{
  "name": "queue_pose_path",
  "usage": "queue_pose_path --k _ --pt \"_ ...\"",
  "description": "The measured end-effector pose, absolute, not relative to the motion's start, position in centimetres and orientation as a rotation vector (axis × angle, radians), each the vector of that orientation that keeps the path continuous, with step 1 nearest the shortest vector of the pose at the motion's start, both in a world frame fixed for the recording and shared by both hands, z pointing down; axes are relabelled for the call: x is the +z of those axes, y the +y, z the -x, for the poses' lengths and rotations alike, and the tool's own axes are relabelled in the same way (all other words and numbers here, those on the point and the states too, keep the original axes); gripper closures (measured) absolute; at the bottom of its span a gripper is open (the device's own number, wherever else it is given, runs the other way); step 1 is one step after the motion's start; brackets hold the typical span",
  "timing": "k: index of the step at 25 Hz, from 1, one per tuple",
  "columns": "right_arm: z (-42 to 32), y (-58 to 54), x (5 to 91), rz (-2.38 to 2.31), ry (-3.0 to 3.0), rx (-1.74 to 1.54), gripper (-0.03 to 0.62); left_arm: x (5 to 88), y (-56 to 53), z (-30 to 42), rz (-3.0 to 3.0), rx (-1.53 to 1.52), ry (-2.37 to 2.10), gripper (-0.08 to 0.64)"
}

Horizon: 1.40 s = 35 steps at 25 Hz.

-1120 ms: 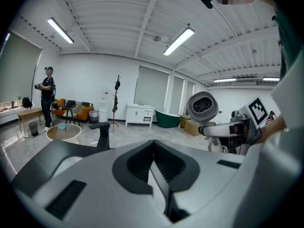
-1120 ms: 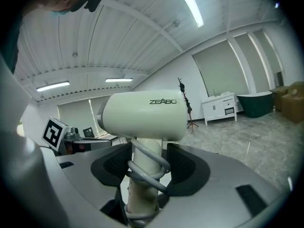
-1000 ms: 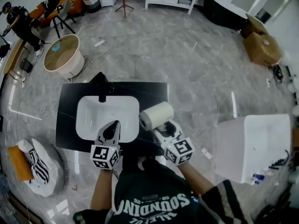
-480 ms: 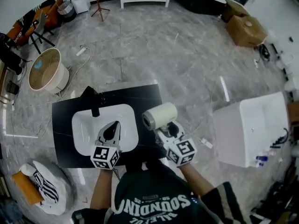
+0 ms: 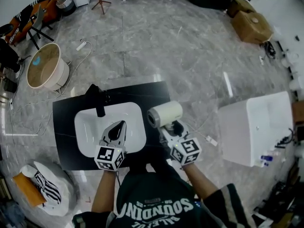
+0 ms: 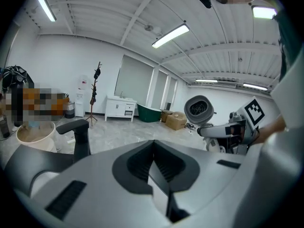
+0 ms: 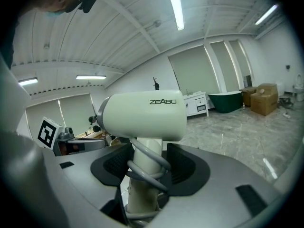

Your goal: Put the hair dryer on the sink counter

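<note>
Jaws of left gripper [image 5: 117,128] together, empty; right gripper [image 5: 175,129] jaws clamped on hair dryer [image 5: 165,114] handle; forearms forward.

Faucet [image 5: 98,103] blocks rear; counter [image 5: 64,137] flanks open

The person wore a dark green, short-sleeved T-shirt [image 5: 156,201] with large white lettering. The left tool [image 5: 120,124] and right tool [image 5: 170,128] were pale grey with black ribbed linings, each topped by a white cube [image 5: 110,157] of black square markers.
</note>
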State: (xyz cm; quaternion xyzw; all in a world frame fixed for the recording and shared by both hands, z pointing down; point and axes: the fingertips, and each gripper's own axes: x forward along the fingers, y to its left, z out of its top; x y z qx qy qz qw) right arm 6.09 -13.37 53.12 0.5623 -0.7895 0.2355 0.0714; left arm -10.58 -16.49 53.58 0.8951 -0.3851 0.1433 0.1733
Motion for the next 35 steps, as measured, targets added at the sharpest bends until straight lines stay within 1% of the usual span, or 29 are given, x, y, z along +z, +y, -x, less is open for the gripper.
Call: queue_pose_path --k 14,21,35 --pt "-3.1 -18.3 56.8 -1.696 -2.329 0.813 0.364 55.1 -17.5 15.0 -2.477 0.419 -1.128 0.559" --pt "-3.3 -20.4 58.2 -1.723 -2.266 0.868 0.364 55.7 -17.6 16.1 -2.453 0.423 -1.141 0.558" --pt "-3.6 -24.3 64.2 -1.720 -2.129 0.983 0.364 57.2 -17.1 18.2 -2.393 0.444 -1.169 0.559"
